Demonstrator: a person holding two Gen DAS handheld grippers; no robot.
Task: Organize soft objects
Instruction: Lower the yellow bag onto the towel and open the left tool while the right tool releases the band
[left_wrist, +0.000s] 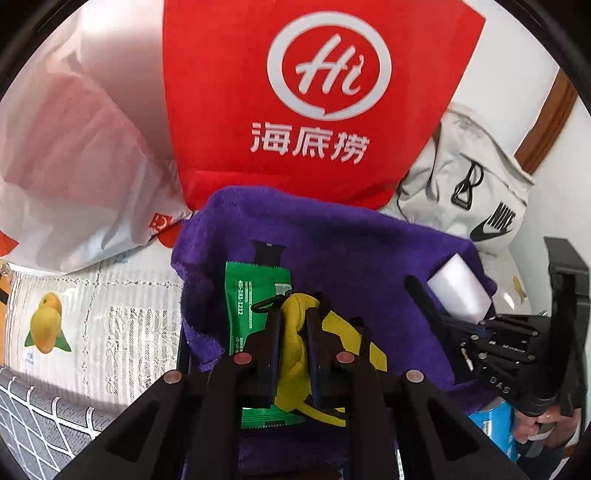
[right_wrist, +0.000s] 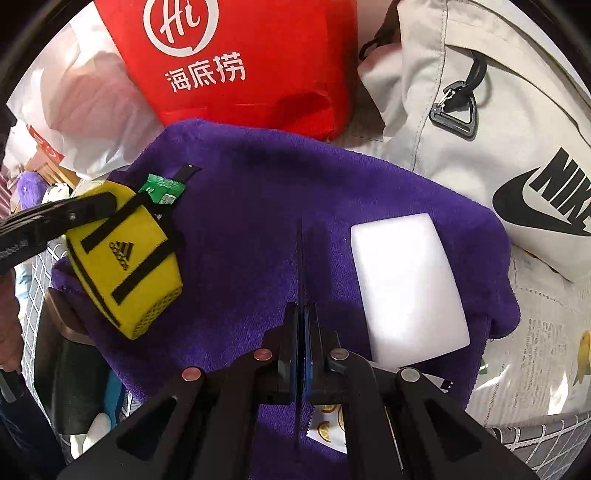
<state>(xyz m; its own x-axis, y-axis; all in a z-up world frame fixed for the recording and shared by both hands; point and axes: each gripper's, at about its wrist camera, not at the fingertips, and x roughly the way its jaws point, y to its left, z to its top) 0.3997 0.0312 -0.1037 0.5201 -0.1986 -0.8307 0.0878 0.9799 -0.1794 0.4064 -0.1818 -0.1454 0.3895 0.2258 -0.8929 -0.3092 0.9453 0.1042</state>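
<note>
Left tongs (left_wrist: 293, 314) clamp yellow pouch (right_wrist: 123, 258); right tongs (right_wrist: 303, 295) shut, empty. Set pouch flat on purple towel (right_wrist: 258, 192), beside white block (right_wrist: 406, 284).

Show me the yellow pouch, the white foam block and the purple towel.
yellow pouch (right_wrist: 123, 258), right wrist view, logo face.
white foam block (right_wrist: 406, 288), right wrist view, top face.
purple towel (right_wrist: 251, 177), right wrist view, bare middle.

A yellow pouch with black straps (right_wrist: 123, 258) lies on a spread purple towel (right_wrist: 251, 192), well apart from a white rectangular sponge (right_wrist: 406, 288).
</note>
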